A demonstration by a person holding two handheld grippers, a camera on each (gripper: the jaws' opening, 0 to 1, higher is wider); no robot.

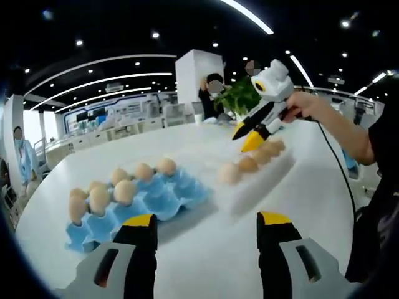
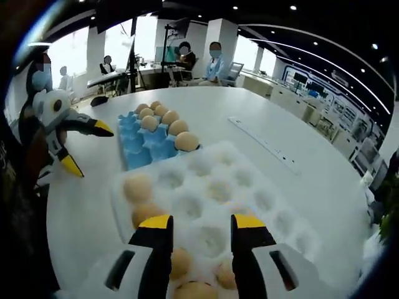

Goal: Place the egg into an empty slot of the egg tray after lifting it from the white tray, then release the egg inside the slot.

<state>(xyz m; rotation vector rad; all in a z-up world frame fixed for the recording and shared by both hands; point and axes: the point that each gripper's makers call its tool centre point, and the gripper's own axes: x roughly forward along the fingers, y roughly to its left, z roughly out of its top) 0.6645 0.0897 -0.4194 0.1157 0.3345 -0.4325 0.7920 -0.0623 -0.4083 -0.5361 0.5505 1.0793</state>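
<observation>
Left tool [image 1: 206,227]: held low over the white surface [image 1: 187,261], jaws spread wide with nothing between them, aimed toward the blue egg tray [image 1: 159,198]; in the right gripper view it shows at the left edge [image 2: 80,146], jaws apart.
Right tool [image 2: 201,225]: jaws parted, hovering above the white tray [image 2: 268,205], gripping nothing; in the left gripper view it hangs over the far end of that tray [image 1: 249,137], tips pointing down at the eggs.
Eggs to move: several sit in the white tray's near pockets, one [image 2: 138,187] at the left edge, others close beside or under the right tool's tips; which one is the target I cannot tell.
Blue egg tray: just beside the white tray, touching or nearly so; eggs fill the far rows, and one [image 2: 186,141] sits at the corner nearest the white tray.
Empty slots: several blue cups [image 1: 181,190] on the side toward the white tray look free.
Progress: judged early in this cycle; no egg is gripped or lifted yet. Left to do: close on an egg, lift, carry to a free blue cup, let go.
Egg orientation: eggs in the blue tray stand upright, long axis vertical; those in the white tray look upright too, though blur makes this uncertain.
Tray axis: the white tray's long side runs away from the right tool.
</observation>
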